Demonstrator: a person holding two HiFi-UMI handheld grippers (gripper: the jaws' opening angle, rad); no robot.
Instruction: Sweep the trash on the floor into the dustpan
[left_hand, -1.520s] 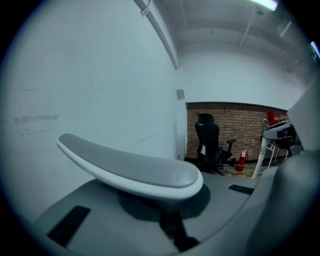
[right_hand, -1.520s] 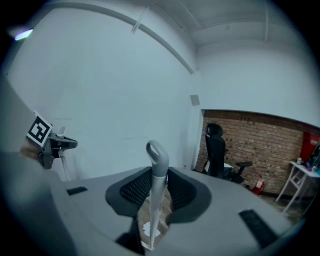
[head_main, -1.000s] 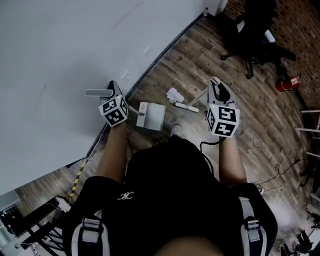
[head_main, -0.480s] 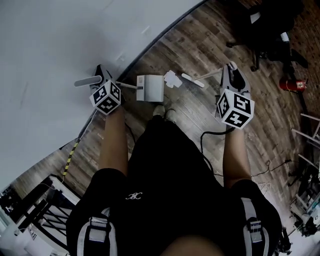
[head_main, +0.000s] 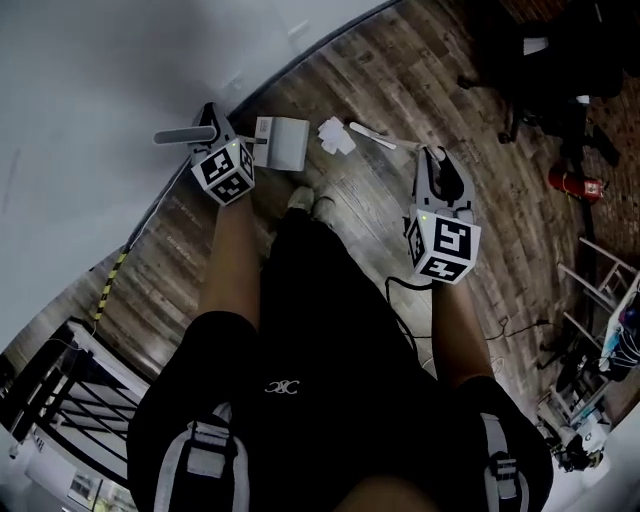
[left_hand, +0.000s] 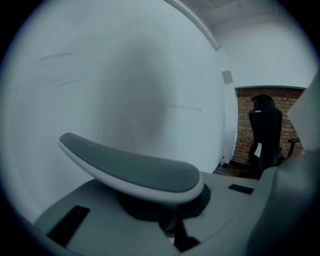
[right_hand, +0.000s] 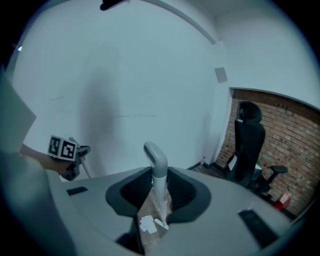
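With left gripper (head_main: 213, 130) clamped on the dustpan handle (left_hand: 132, 167) and right gripper (head_main: 438, 172) clamped on the broom handle (right_hand: 158, 172), drag broom head (head_main: 372, 136) toward 9 o'clock, pushing paper trash (head_main: 335, 135), just at 3 o'clock of the dustpan (head_main: 283, 142), inside; hold pan lip flat.

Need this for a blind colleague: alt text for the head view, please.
Seen from above, a person on a wooden floor beside a white wall holds a dustpan by its handle in the left gripper and a broom in the right gripper; white crumpled trash lies between dustpan and broom head.
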